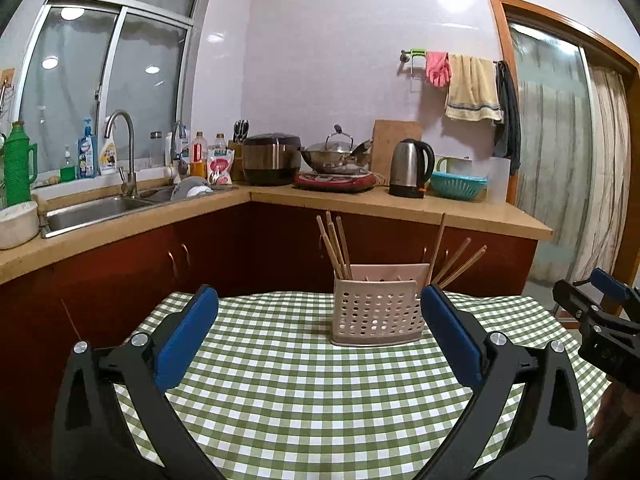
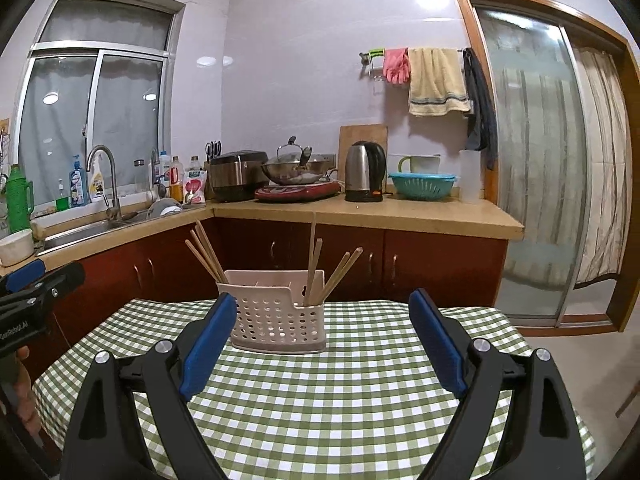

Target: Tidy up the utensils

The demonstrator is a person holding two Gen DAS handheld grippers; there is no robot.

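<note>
A pale perforated utensil holder (image 1: 376, 312) stands upright on the far part of the green checked table (image 1: 280, 380). It also shows in the right wrist view (image 2: 276, 320). Several wooden chopsticks (image 1: 336, 246) lean in its left end, and others (image 1: 456, 260) lean in its right end (image 2: 336, 272). My left gripper (image 1: 320, 328) is open and empty, a little short of the holder. My right gripper (image 2: 324, 334) is open and empty, also short of the holder. The right gripper shows at the right edge of the left wrist view (image 1: 592, 312).
Behind the table runs a wooden counter (image 2: 360, 212) with red cabinets, a sink (image 1: 92, 212), a rice cooker (image 1: 272, 158), a wok (image 1: 336, 156), a kettle (image 1: 412, 168) and a teal basket (image 1: 458, 186). A sliding glass door (image 2: 540, 160) is at the right.
</note>
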